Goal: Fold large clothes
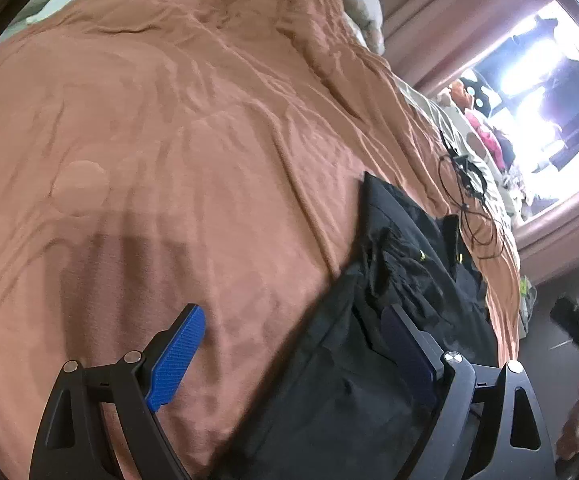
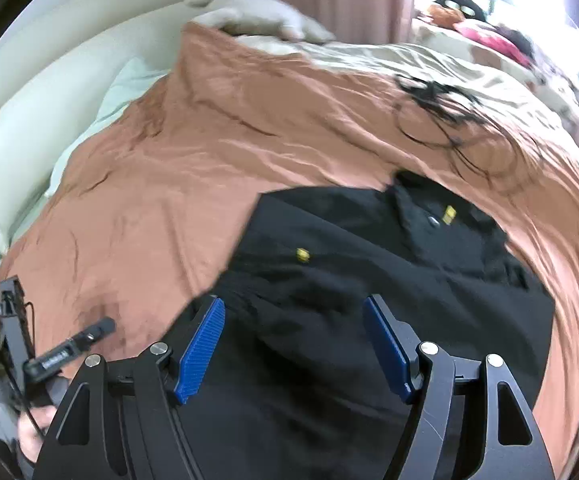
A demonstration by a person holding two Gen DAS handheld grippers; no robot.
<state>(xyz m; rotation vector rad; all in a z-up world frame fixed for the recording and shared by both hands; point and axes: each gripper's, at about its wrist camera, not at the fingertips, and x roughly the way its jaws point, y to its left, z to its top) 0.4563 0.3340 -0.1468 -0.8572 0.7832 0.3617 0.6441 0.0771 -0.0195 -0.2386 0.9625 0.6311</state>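
Here we are over the bed (image 1: 169, 120), and the black garment (image 2: 369, 280) lies spread on the rust-brown blanket (image 2: 169, 200), its collar end toward the far side. Two small yellow tags show on the black cloth — one near the collar (image 2: 448, 214), one lower on the chest (image 2: 302, 255) — but the blur leaves any writing on them unreadable.

The right tool (image 2: 293, 344) hangs above the garment's near part, jaws standing apart, nothing between the blue pads (image 2: 203, 348), no cloth pinched. The left tool (image 1: 301, 356) is spread wide as well, straddling the garment's edge: one blue pad (image 1: 177, 356) sits over bare blanket, the other over the rumpled black fabric (image 1: 389, 280), neither pressing on it.

In the right wrist view the left-hand rig (image 2: 49, 360) shows at the lower left with a small label on it, too smeared to read, and a hand (image 2: 29, 440) beneath it.

Edges now — the garment's left border runs diagonally across the blanket, with a broad open stretch of brown beyond it, wrinkled but free of clutter. Past the collar a tangle of black cable (image 2: 441, 112) lies on the blanket near its border with the pale sheet (image 2: 429, 64). A light pillow (image 2: 257, 16) sits at the bed's far end, with pink curtains (image 1: 429, 12) and a bright window (image 1: 537, 72) beyond.
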